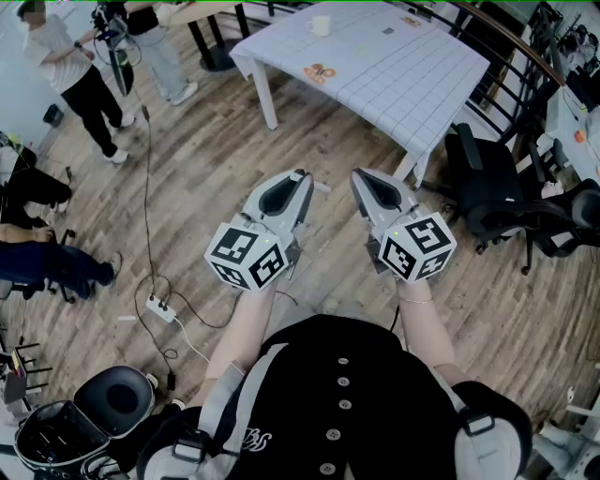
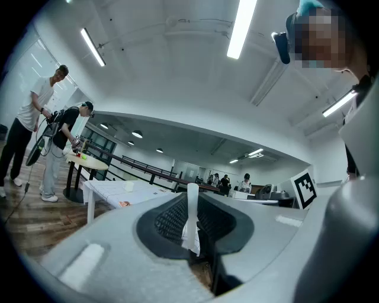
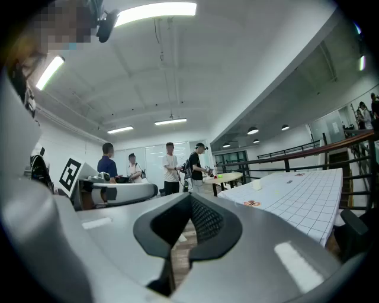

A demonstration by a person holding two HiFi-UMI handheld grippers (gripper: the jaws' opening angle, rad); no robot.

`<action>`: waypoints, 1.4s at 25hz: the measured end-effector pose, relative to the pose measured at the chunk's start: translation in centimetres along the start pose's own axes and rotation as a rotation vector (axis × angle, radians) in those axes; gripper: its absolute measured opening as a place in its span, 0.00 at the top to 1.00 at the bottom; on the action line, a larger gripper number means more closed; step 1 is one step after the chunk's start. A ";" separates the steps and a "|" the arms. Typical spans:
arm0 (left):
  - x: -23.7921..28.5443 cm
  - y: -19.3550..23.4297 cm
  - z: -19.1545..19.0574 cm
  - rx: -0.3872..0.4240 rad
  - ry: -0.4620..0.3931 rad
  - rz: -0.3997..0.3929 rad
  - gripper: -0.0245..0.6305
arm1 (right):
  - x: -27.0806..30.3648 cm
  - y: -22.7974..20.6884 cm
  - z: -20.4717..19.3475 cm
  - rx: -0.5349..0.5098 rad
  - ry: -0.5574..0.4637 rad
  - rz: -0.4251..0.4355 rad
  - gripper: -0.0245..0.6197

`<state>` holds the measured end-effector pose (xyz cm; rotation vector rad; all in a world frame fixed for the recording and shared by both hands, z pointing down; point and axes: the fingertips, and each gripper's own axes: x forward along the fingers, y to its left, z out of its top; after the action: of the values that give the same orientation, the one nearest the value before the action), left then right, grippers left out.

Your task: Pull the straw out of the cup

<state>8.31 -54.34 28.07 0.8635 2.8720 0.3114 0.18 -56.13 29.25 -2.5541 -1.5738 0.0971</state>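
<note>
Here, the straw (image 2: 192, 208) stands pinched in the nearly closed jaws of the left gripper (image 1: 302, 176). Its long axis runs crosswise to the jaws, and a ragged white scrap shows at its lower part. The straw is well apart from the cup (image 1: 321, 25), which sits toward the far side of the white gridded table (image 1: 403, 75), ahead of both grippers. The right gripper (image 1: 356, 174) is held level just beside the left one and about as far from the cup. Its jaws are drawn together at the tips with nothing between them. By this showing the straw is out of the cup, and any move left falls to the left gripper alone.
</note>
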 end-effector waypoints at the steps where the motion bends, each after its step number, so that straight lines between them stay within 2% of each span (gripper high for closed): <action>1: 0.1 0.0 0.1 -0.003 -0.005 0.000 0.89 | 0.1 0.1 0.0 0.000 0.001 0.002 0.96; 17: -0.2 0.3 -0.2 0.003 -0.012 -0.007 0.89 | 0.6 1.0 -1.2 0.022 0.001 0.011 0.96; 27: 3.0 0.1 0.3 0.018 -0.005 -0.020 0.89 | 0.5 -1.4 0.0 0.057 -0.016 0.029 0.96; 35: 4.9 -0.4 -1.3 -0.006 0.001 -0.004 0.89 | -0.2 -3.0 -1.2 0.023 -0.008 0.035 0.96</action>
<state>3.84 -52.19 28.95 0.8575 2.8714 0.3191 -2.38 -55.04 30.88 -2.5672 -1.5222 0.1285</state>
